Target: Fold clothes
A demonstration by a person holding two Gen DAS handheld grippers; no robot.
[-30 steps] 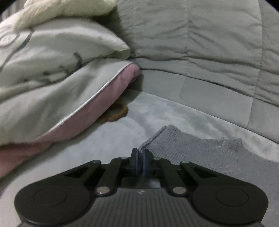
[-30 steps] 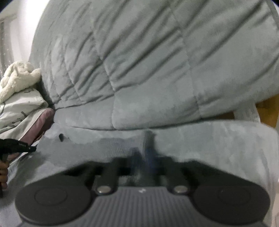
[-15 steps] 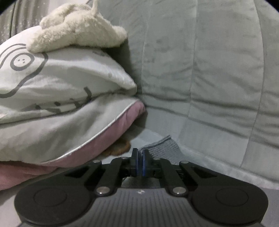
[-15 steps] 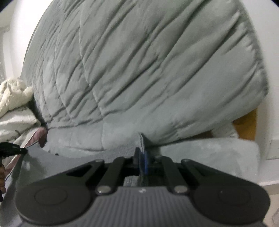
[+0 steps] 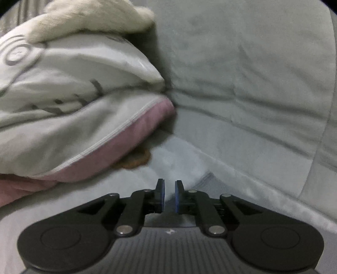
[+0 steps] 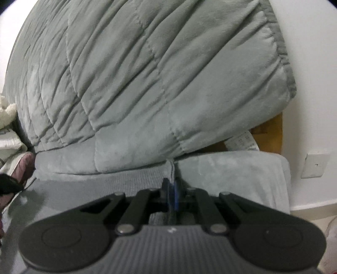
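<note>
Meanwhile right claw (image 6: 171, 195) pinches ribbed grey knit garment (image 6: 134, 179); left claw (image 5: 169, 196), just parted, holds nothing.

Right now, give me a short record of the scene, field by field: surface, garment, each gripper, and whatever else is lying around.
surface: grey sofa seat with a quilted grey cover over the backrest
garment: grey knit garment lying on the seat
left gripper: jaws have just been opening, nothing between the pads, garment corner just beyond its right finger
right gripper: shut on a fold of the garment
clutter: white printed pillow on a grey and pink cushion, cream plush on top
wall: socket plate
</note>
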